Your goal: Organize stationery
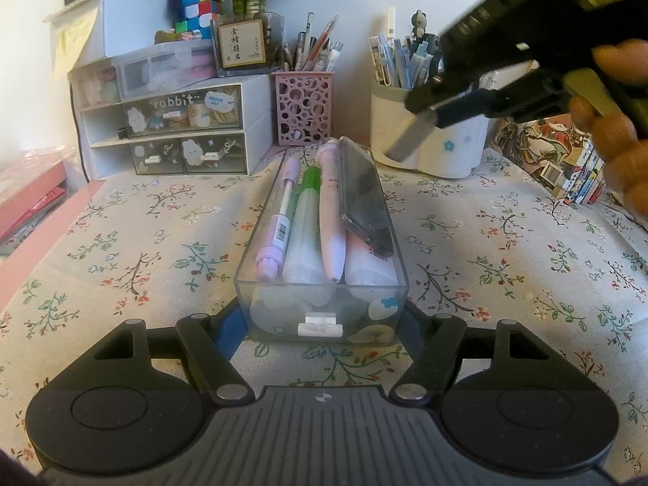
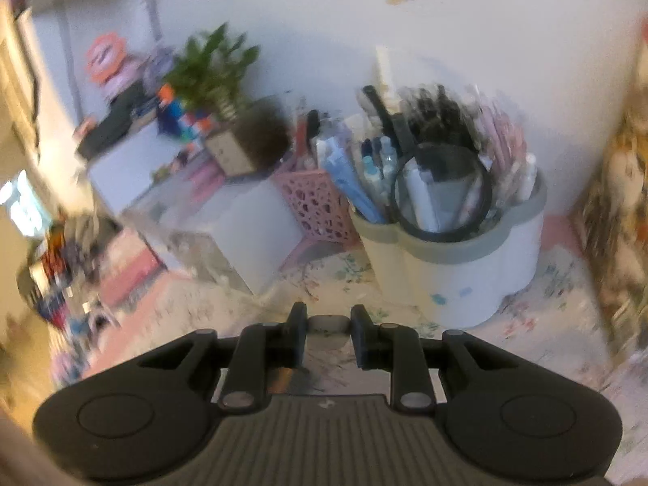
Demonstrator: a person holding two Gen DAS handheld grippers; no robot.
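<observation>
My left gripper point(image 1: 324, 326) is shut on the near end of a clear plastic drawer point(image 1: 259, 243) that rests on the flowered cloth. In the drawer lie a purple pen point(image 1: 275, 222), a green-capped marker point(image 1: 304, 218), a pink pen point(image 1: 332, 210) and a dark smoky case point(image 1: 364, 198). In the left wrist view my right gripper point(image 1: 435, 111) hangs up at the right in a person's hand, shut on a flat grey piece point(image 1: 409, 137). In the blurred right wrist view the right gripper point(image 2: 328, 328) clamps that grey piece point(image 2: 328, 323) in front of the white pen cup point(image 2: 457, 275).
The white pen cup point(image 1: 429, 150) with a grey rim, a pink lattice pen holder point(image 1: 303, 107) and a white drawer unit point(image 1: 178, 129) stand along the back. A magnifying glass point(image 2: 443, 190) leans in the cup. Patterned books point(image 1: 559, 162) stand at the right.
</observation>
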